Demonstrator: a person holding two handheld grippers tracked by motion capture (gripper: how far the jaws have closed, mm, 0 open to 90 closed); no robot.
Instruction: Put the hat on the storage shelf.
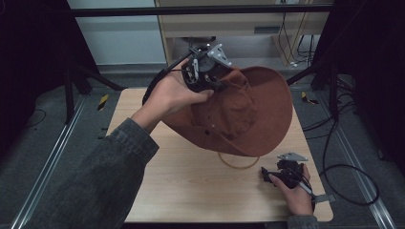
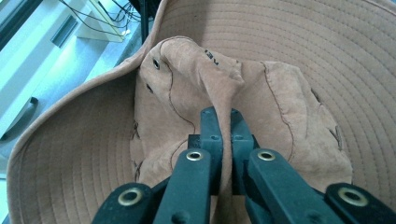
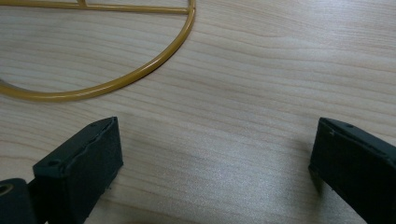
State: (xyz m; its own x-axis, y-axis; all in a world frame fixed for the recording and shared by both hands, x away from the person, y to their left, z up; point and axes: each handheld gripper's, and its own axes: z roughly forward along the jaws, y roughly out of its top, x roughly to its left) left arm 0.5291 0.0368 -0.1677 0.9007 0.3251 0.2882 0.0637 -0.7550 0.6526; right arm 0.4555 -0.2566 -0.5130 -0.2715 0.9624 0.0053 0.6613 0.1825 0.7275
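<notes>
The left tongs (image 2: 223, 121) pinch a fold in the crown of the brown wide-brimmed hat (image 1: 248, 109), holding it tilted in the air above the tabletop's (image 1: 191, 181) far edge. The right tongs (image 3: 215, 163) rest spread near the right front corner, beside a yellow wire ring (image 3: 140, 74).

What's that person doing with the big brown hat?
A person is holding the brown hat up above the wooden table with the left gripper, whose jaws are shut on a fold of the hat's crown. The right gripper rests low over the table with its jaws wide open, holding nothing. A yellow wire ring lies on the table under the hat.
</notes>
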